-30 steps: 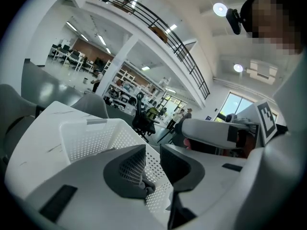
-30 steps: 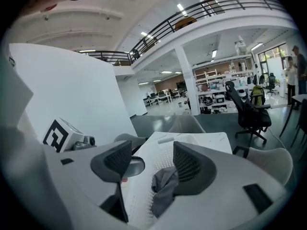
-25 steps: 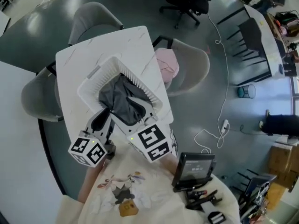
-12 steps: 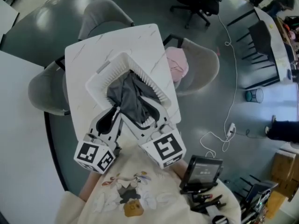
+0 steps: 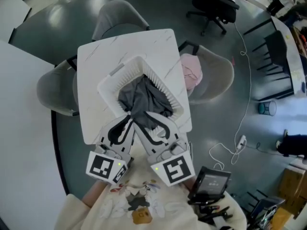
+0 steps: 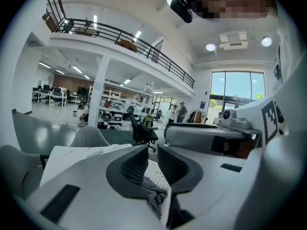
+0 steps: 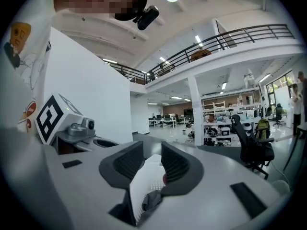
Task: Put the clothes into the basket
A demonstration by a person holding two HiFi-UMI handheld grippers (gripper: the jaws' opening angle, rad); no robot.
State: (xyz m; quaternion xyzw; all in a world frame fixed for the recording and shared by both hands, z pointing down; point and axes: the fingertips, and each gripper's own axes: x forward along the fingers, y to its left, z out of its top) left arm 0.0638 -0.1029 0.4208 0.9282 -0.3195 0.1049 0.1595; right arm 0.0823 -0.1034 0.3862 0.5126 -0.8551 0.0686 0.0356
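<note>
Grey garment (image 5: 144, 98) lies in the white slatted basket (image 5: 111, 78) at the table's (image 5: 96, 56) centre. Left claw (image 5: 123, 121) is pinched together at the garment's near edge. Right claw (image 5: 154, 121) is closing, its jaws not yet together, with the basket's rim between them.

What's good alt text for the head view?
A grey garment lies in a white basket on a white table. At the basket's near side, the left gripper is shut and the right gripper is closing, the basket's wall between its jaws.

Nothing readable anywhere; only square black-and-white code patterns on cube (image 5: 106, 167) of left hand-held gripper (image 6: 151, 161) and cube (image 5: 172, 169) of right hand-held gripper (image 7: 152, 163).
</note>
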